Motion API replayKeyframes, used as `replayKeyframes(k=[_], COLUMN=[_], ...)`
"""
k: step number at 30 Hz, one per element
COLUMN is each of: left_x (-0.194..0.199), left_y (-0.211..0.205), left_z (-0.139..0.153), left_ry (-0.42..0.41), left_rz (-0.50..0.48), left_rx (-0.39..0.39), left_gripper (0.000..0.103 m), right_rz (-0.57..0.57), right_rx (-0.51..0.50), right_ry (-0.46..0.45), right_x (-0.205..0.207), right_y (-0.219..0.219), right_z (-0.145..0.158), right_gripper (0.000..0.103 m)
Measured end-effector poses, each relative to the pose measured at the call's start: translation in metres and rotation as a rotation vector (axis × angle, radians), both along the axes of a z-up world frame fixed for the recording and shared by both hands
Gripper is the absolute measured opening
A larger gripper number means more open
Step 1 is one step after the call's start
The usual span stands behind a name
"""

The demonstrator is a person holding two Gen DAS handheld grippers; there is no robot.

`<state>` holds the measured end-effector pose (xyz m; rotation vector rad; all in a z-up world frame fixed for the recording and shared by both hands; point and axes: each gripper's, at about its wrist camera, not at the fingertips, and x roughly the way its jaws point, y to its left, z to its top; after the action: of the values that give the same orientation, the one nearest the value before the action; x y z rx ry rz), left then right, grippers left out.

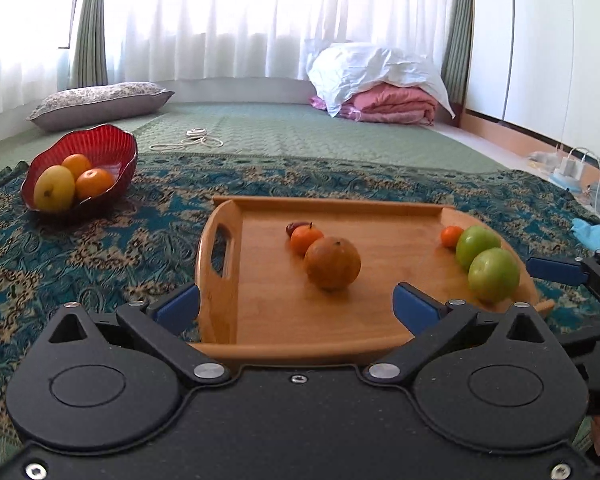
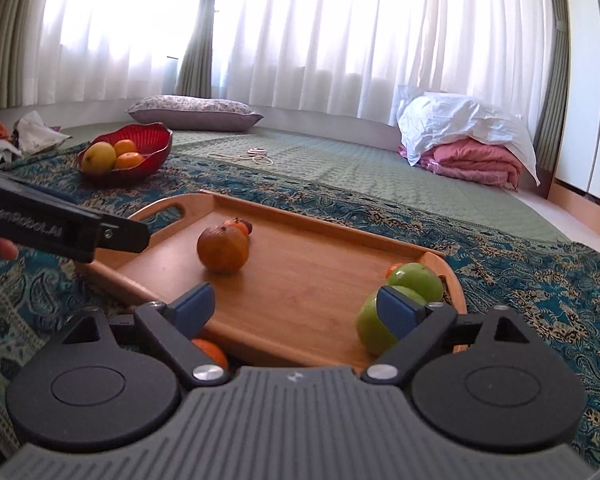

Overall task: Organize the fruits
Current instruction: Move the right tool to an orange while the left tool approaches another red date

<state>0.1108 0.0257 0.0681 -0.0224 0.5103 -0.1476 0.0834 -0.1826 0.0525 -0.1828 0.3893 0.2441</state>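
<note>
A wooden tray point(image 1: 260, 320) point(image 2: 300, 300) lies on the patterned rug. It holds a large brownish orange point(image 1: 332, 263) point(image 2: 222, 249), a small orange point(image 1: 306, 239) with a dark red fruit point(image 1: 294, 227) behind it, two green apples point(image 1: 493, 274) point(image 1: 477, 242) point(image 2: 376, 330) point(image 2: 418, 280) and a small tangerine point(image 1: 451, 236). A red bowl point(image 1: 112, 148) point(image 2: 152, 140) at the far left holds a yellow mango point(image 1: 54, 188) and two oranges. My left gripper point(image 1: 296, 304) is open and empty above the tray's near edge. My right gripper point(image 2: 296, 306) is open; its right finger is in front of the near apple. An orange point(image 2: 210, 354) lies under its left finger.
A grey pillow point(image 1: 100, 102), a pile of pink and white bedding point(image 1: 380, 84) and a white cord point(image 1: 196, 138) lie on the green mat behind. Chargers and cables point(image 1: 568, 166) sit at the right wall. Clothes point(image 2: 16, 136) lie at the far left.
</note>
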Motion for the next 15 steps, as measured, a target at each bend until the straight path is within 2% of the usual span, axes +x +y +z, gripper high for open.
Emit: replayKeyframes(k=[8, 15], left_x=[-0.011, -0.015], left_y=[-0.008, -0.01], left_z=[-0.018, -0.032], left_ry=[0.01, 0.023], left_rz=[0.002, 0.006], left_rx=[0.055, 0.074], left_gripper=[0.103, 0.103], right_rz=[0.035, 0.038], right_rx=[-0.054, -0.038], right_ry=[-0.03, 0.011], right_x=[-0.019, -0.021], right_y=[0.017, 0.023], right_z=[-0.016, -0.028], right_gripper=[0.102, 0.102])
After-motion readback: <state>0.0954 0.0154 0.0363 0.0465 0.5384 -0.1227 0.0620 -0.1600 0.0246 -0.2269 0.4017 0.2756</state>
